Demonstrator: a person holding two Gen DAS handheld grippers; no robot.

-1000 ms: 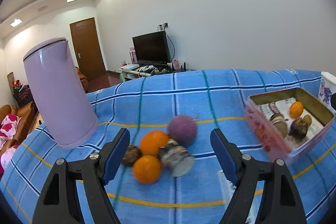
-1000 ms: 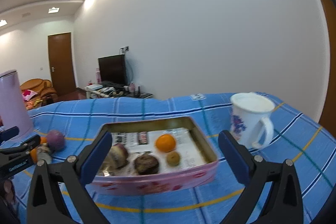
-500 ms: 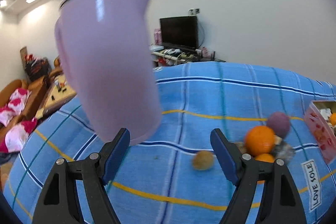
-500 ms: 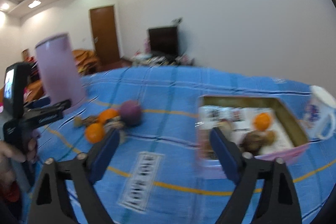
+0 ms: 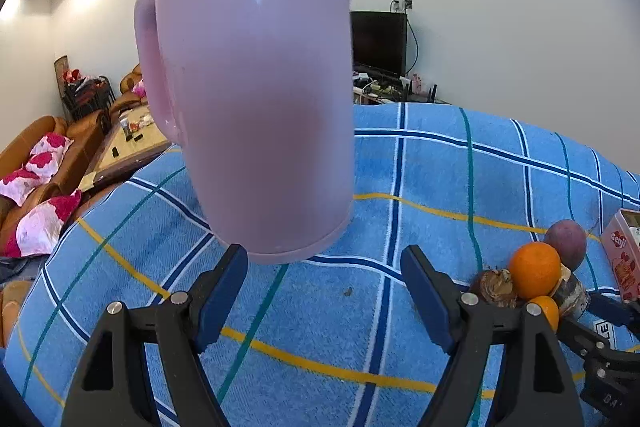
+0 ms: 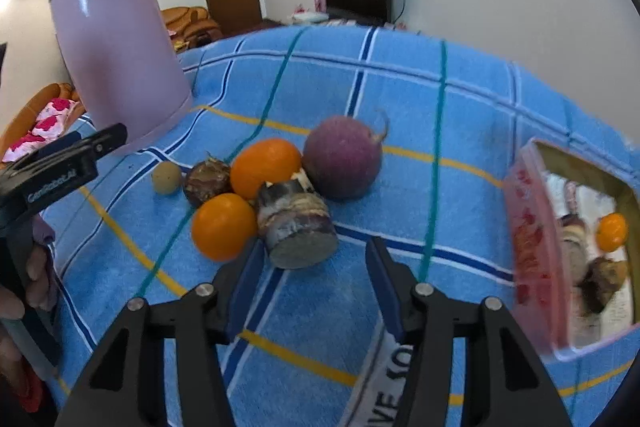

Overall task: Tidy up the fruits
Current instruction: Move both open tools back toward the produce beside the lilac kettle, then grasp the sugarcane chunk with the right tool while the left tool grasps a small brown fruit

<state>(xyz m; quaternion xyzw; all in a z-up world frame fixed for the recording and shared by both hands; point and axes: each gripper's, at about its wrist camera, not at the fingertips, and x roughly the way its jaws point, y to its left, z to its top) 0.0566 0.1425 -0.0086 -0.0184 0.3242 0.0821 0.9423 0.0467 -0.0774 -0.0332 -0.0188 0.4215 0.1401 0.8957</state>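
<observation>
- The right gripper (image 6: 316,273) tips down over the loose pile, its jaws closing with nothing yet pressed between them; the cut, brown-skinned root chunk (image 6: 298,227) lies just ahead of the tips, at the mouth of the gap.
- Touching that chunk on the jaws' left sits a small orange (image 6: 223,227); a larger orange (image 6: 264,167) and a purple round root (image 6: 342,157) lie just beyond, with a dark knobbly tuber (image 6: 206,183) and a small tan fruit (image 6: 166,177) further left.
- Off to the jaws' right, well apart from the pile, stands the pink tin (image 6: 528,247), already holding an orange and some dark pieces.
- The left gripper (image 5: 324,291) hangs released and empty, its jaws spread just short of the lilac kettle (image 5: 256,87) on the blue checked cloth (image 5: 400,219) covering the worktop.
- The step in hand looks like a pick from the pile; the next move calls for easing forward until the chunk sits squarely between the pads, without nudging the small orange.
</observation>
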